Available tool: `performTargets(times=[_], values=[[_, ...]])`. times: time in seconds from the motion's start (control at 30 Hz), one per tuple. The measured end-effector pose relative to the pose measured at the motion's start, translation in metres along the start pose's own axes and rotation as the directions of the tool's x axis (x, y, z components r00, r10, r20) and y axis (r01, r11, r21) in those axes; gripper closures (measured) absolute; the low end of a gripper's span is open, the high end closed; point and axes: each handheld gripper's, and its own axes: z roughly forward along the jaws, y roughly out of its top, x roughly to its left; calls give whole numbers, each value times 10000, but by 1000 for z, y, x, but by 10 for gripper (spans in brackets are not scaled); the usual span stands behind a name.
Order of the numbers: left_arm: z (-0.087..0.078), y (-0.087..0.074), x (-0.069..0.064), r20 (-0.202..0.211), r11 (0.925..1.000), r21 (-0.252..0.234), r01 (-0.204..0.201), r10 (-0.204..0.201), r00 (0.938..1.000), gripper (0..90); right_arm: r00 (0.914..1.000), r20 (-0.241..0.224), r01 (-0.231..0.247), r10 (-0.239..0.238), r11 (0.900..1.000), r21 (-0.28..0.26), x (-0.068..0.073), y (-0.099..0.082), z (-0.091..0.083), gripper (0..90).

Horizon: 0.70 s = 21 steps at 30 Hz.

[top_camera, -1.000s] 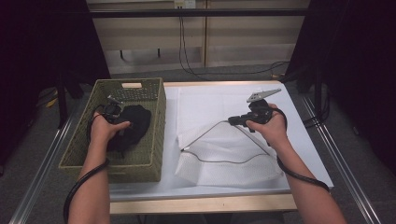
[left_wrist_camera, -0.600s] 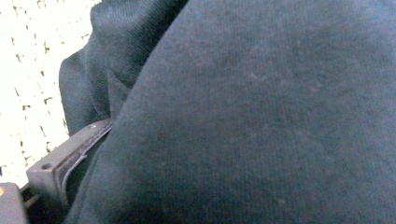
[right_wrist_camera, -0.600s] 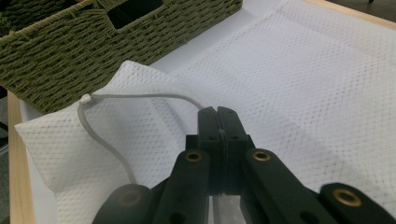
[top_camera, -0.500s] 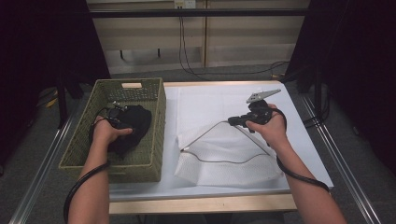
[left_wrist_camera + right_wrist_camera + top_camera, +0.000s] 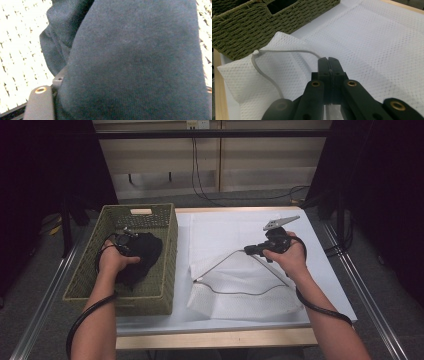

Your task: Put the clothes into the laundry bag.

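While the left gripper [image 5: 131,241], jaws just closing on the dark cloth [image 5: 142,255] in the basket [image 5: 167,270] at the table's left edge, the right gripper [image 5: 250,250] stays pinched shut on the mesh bag's [image 5: 240,300] rim mid-table. Next, probably: lift cloth toward the bag.

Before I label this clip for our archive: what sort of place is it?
Probably a lab or recording workstation set up for a laundry-type task. A bare table carries a woven basket holding a dark garment and a white mesh bag, and cables run across the floor behind.
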Motion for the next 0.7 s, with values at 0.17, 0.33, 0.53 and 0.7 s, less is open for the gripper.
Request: performTargets(times=[0.17, 0.33, 0.53, 0.7], values=[[-6, 3, -3, 29, 9995, 276, 168, -169, 9999, 404, 10000, -19, -20, 20, 10000, 12, 0, 0, 0, 900], [-8, 3, -4, 131, 9987, 375, 345, -351, 9993, 533, 10000, 26, -82, 82, 10000, -4, -1, 0, -2, 900], [-10, 7, -7, 73, 9971, 551, 527, -532, 9986, 579, 9998, -33, -189, 189, 9998, -56, -2, 0, -3, 900], [-14, 10, -8, 275, 9957, 757, 537, -560, 9981, 599, 9997, -72, -214, 214, 9997, -134, -3, 0, -4, 900]])
